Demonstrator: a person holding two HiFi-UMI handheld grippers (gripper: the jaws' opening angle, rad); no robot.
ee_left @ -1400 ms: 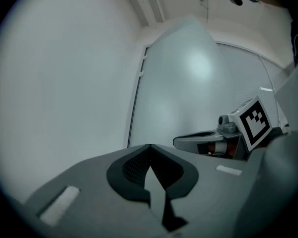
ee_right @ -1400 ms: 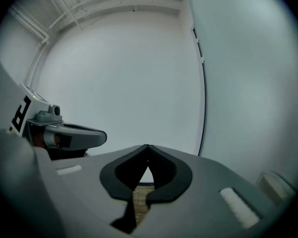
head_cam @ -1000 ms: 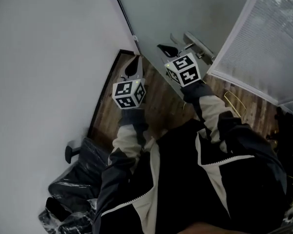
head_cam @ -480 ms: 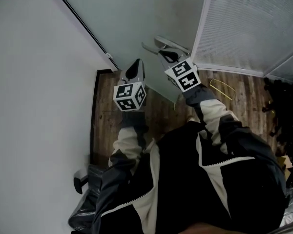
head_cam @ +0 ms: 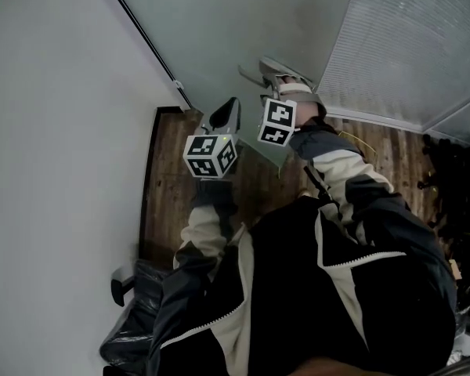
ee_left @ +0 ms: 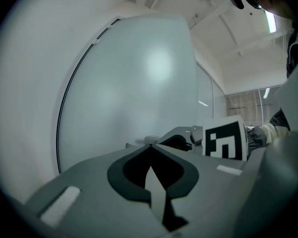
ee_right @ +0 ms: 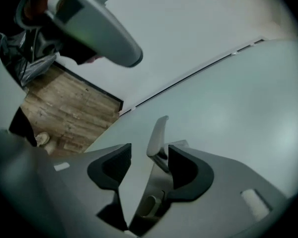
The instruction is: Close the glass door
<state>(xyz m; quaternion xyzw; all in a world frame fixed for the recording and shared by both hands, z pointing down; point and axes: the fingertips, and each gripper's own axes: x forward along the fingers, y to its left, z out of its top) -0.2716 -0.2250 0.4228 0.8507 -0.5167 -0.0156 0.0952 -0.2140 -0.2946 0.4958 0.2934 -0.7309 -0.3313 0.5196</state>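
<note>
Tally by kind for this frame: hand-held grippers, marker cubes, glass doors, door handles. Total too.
Hand-held grippers: 2. The left hand-held gripper is shut and empty. The right hand-held gripper has jaws that have just been opening, with the door handle between them.
Marker cubes: 2, one on the left and one on the right
Glass door: 1
Door handle: 1
Total: 6

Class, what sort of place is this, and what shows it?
Probably an office interior: a frosted glass door with a silver metal lever handle, a white slatted blind, and brown wood-plank flooring.
</note>
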